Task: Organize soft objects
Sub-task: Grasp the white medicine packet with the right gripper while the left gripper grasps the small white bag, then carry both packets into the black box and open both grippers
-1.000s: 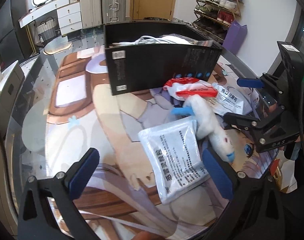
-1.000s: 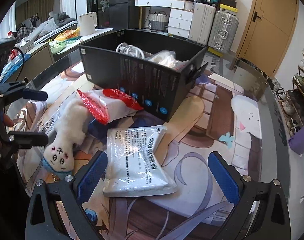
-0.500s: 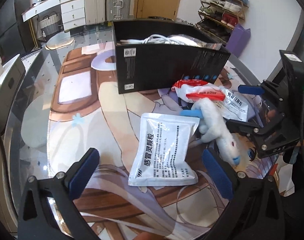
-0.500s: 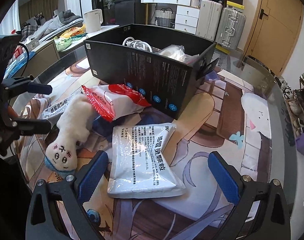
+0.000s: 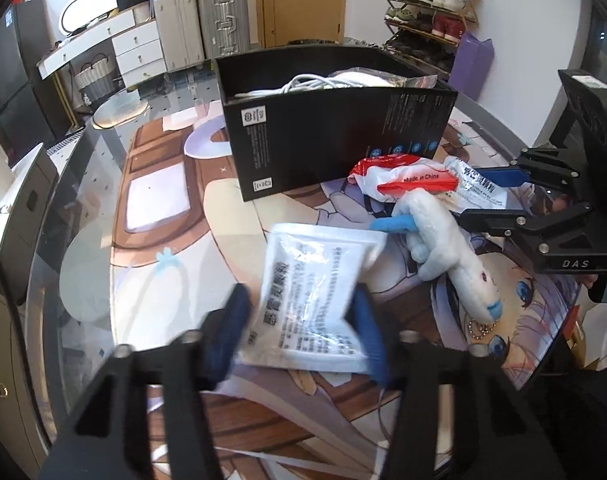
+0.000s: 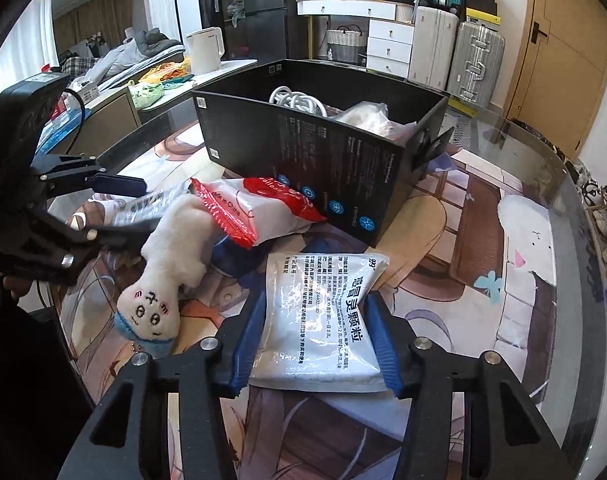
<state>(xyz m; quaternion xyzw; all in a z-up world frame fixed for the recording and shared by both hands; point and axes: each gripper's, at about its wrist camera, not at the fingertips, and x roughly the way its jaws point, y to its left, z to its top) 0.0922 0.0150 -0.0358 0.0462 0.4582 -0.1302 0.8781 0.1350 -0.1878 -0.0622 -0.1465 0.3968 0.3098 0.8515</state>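
Up close, the left claw (image 5: 303, 332) is clenched on a white pouch (image 5: 311, 280), having just been closing. A second white pouch (image 6: 323, 312) is pinched by the right claw (image 6: 315, 344), likewise just closed in. Beyond, a plush toy (image 6: 163, 264) and a red-and-white bag (image 6: 263, 208) are seen on the worktop (image 6: 483, 240), and furthest back, a black box (image 6: 323, 152).
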